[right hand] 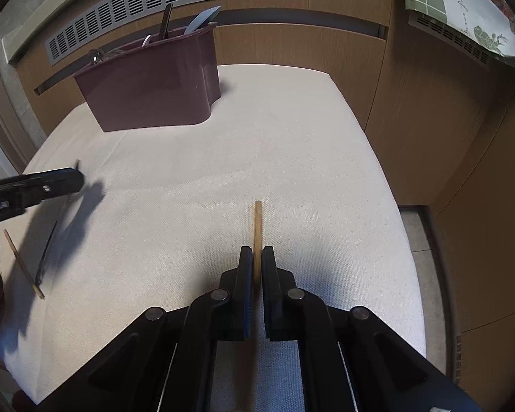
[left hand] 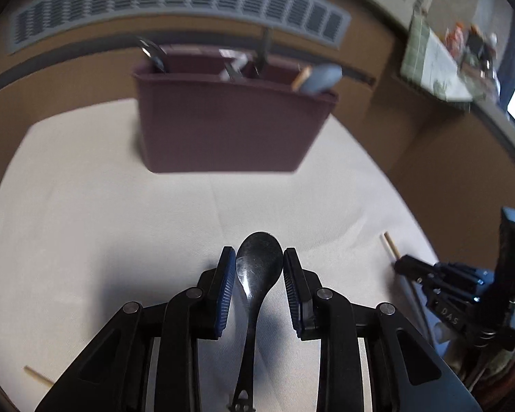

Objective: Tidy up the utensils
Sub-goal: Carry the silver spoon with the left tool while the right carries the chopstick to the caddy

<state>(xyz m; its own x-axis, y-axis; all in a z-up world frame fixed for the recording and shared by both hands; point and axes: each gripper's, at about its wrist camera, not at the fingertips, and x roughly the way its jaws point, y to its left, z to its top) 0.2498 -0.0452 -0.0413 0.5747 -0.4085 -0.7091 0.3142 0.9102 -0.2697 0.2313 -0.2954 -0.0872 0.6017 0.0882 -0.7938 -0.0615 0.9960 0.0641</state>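
My left gripper (left hand: 259, 257) is shut on a black spoon (left hand: 257, 267), its bowl between the blue pads, held above the white cloth (left hand: 120, 223). My right gripper (right hand: 256, 261) is shut on a wooden chopstick (right hand: 257, 226) that points forward over the cloth. A maroon utensil caddy (left hand: 230, 123) stands at the far side, also in the right wrist view (right hand: 154, 86), holding several utensils. A second chopstick (right hand: 23, 262) lies on the cloth at the left. The left gripper shows in the right wrist view (right hand: 75, 180), and the right gripper in the left wrist view (left hand: 403, 264).
The cloth covers a table (right hand: 326, 120) set against wooden panels with a metal vent grille (right hand: 175, 3). A green patterned cloth (right hand: 446, 0) hangs at the upper right. Tiled floor (right hand: 415, 230) lies beyond the right edge.
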